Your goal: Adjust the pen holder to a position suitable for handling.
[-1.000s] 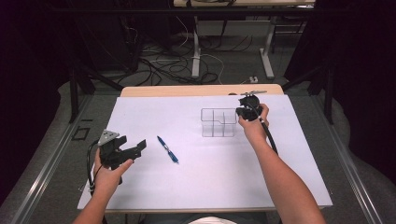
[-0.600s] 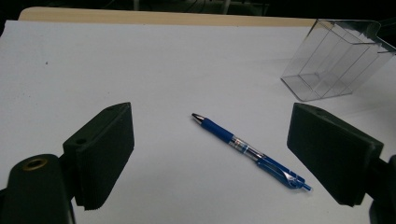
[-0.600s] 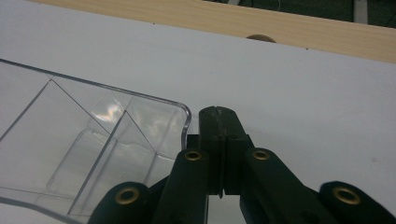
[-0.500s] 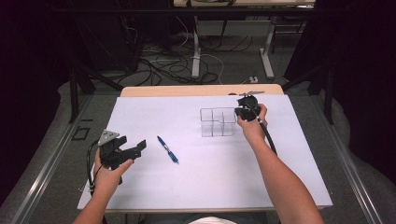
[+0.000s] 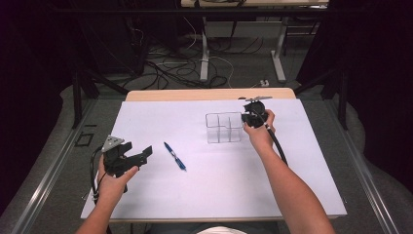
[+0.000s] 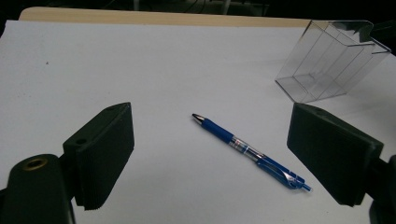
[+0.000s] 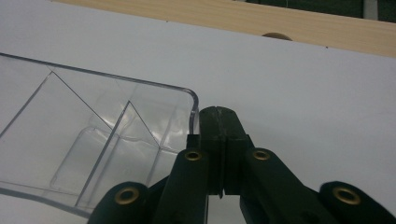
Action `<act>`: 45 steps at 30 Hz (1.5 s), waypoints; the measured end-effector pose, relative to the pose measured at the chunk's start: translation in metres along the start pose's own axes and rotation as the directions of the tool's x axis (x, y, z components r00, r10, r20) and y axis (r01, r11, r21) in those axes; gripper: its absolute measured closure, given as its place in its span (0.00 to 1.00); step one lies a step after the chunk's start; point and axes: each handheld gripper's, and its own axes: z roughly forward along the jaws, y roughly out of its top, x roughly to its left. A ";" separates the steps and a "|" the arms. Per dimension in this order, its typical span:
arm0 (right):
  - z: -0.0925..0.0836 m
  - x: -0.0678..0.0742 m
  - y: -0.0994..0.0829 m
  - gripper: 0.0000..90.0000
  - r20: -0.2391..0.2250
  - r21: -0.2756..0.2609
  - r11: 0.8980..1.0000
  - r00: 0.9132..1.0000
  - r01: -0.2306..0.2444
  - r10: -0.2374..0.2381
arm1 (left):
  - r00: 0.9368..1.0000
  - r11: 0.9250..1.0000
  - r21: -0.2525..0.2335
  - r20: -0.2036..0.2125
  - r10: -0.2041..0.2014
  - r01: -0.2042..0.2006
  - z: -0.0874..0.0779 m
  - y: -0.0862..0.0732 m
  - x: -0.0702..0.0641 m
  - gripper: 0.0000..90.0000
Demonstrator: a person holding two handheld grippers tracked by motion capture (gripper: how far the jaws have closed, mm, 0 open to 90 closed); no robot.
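Clear plastic organiser [image 5: 224, 128] sits on the white sheet [image 5: 204, 195] toward the far side of the table, right of centre, w/ thin inner dividers splitting it into compartments. Right gripper [image 5: 253, 116] is parked at its right-hand wall, person's right hand [image 5: 259, 134] wrapped round the body, cable trailing back along the forearm. In the right gripper view the jaws are pressed flat together, no gap, nothing between them; tips [image 7: 218, 122] sit just beside the organiser's rounded corner [image 7: 189, 100], outside the wall. Whether they actually touch the plastic, can't tell from this angle.

Over on the near left, left gripper [image 5: 139, 156] hovers above the sheet in the person's left hand [image 5: 114, 180], grey three-cornered plate on top. Jaws stand wide apart and hold nothing: in the left gripper view both ribbed pads [image 6: 105, 154] are bare. Blue pen [image 5: 175, 156] lies flat on the sheet btwn the two grippers, angled diagonally, well apart from the organiser and not touched by either tool. Left gripper view looks straight at it: pen [image 6: 250, 151] framed btwn the open jaws but farther off, metal tip pointing away to the upper left, clip end nearer the right-hand jaw. Organiser [image 6: 329, 63] shows at upper right there.
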 end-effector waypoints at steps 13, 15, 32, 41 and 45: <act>0.000 0.012 -0.003 1.00 -0.017 0.008 1.000 1.000 -0.007 0.007 | 1.000 1.000 0.002 -0.003 -0.003 0.003 0.000 0.000 0.000 0.16; 0.000 0.013 -0.003 1.00 -0.016 0.007 1.000 1.000 -0.002 0.002 | 1.000 1.000 0.001 -0.003 -0.003 0.003 0.000 0.000 0.000 0.16; -0.010 0.030 -0.009 1.00 -0.021 0.047 0.999 1.000 0.002 -0.001 | 1.000 1.000 -0.004 -0.006 -0.005 0.005 -0.001 0.001 0.000 0.16; -0.016 0.035 -0.014 1.00 -0.048 0.067 0.998 0.999 -0.002 0.005 | 1.000 1.000 -0.003 -0.007 -0.005 0.005 -0.001 0.001 0.000 0.16; -0.018 0.039 -0.016 1.00 -0.059 0.073 0.997 0.998 0.005 -0.001 | 1.000 1.000 -0.004 -0.008 -0.006 0.006 -0.001 0.001 0.000 0.16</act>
